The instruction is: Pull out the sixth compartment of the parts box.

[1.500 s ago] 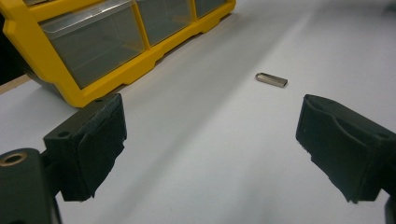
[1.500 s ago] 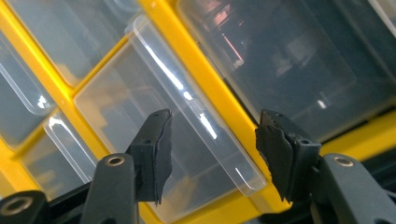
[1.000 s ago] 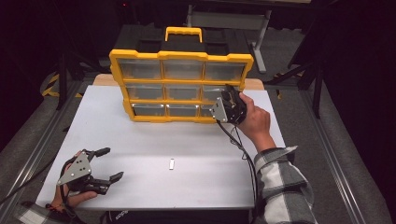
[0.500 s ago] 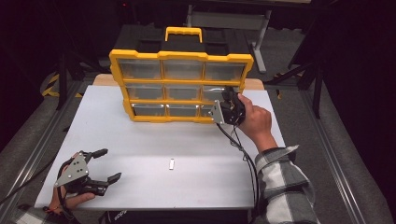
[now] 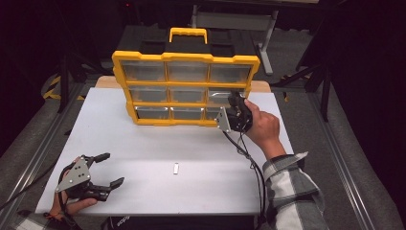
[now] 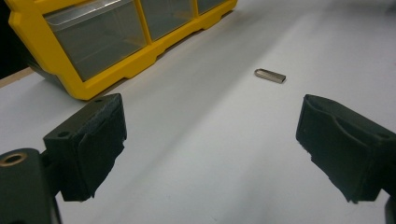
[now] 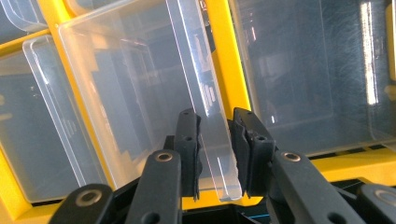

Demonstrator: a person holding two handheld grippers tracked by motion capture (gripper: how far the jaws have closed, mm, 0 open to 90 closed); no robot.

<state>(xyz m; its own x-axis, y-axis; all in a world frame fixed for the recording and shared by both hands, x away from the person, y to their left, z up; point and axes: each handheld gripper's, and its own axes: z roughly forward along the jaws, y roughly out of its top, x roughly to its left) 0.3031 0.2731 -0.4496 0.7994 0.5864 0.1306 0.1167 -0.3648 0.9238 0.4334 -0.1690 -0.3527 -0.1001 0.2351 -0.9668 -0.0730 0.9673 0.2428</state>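
Right gripper [image 7: 215,154] at the yellow organizer [image 5: 186,88], right end of the middle row; clear drawer front [image 7: 205,93] sits between its jaws, apparently clamped. Drawer seems slightly pulled out versus a second ago. Left gripper [image 5: 109,168] rests open on the worktop [image 5: 201,191], near a small metal piece [image 5: 175,168].

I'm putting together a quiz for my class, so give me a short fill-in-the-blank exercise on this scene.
1. The organizer frame is coloured ____.
2. The right gripper is closed on a clear ____ front.
3. The left gripper has its jaws ____.
4. The small metal piece lies on the ____ table.

Missing words: yellow; drawer; open; white
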